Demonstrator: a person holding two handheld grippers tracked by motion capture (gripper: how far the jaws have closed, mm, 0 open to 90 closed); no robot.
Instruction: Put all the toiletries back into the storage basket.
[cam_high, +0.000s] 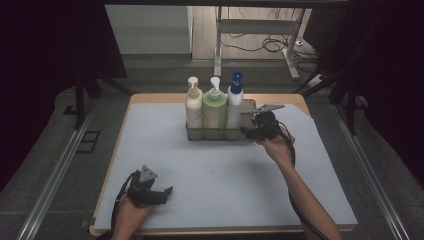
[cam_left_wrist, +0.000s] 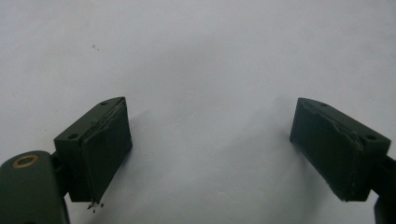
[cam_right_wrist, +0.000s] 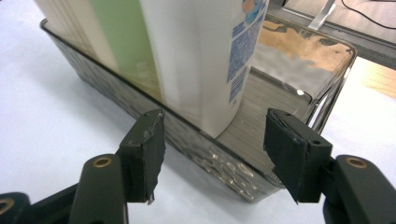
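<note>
- White tall plastic pump bottle with blue cap (cam_right_wrist: 205, 56) stands upright just ahead of right gripper (cam_right_wrist: 212, 156), long axis vertical, inside the clear rectangular plastic bin (cam_right_wrist: 299, 60), at the near end of the bottle row.
- Beside it on the far side: green pump bottle (cam_high: 214, 107), then cream pump bottle (cam_high: 193, 105), same bin.
- Right gripper nearer by far, at the bin's wall; jaws apart, about half spread, nothing between the pads, bottle's lower corner ahead of the gap.
- Left gripper (cam_left_wrist: 210, 154) well apart from the bin, over the pale blue table mat (cam_left_wrist: 196, 56); jaws wide apart, holding nothing.
- Judgement: bottle looks just placed; bin's empty end lies beyond it.
</note>
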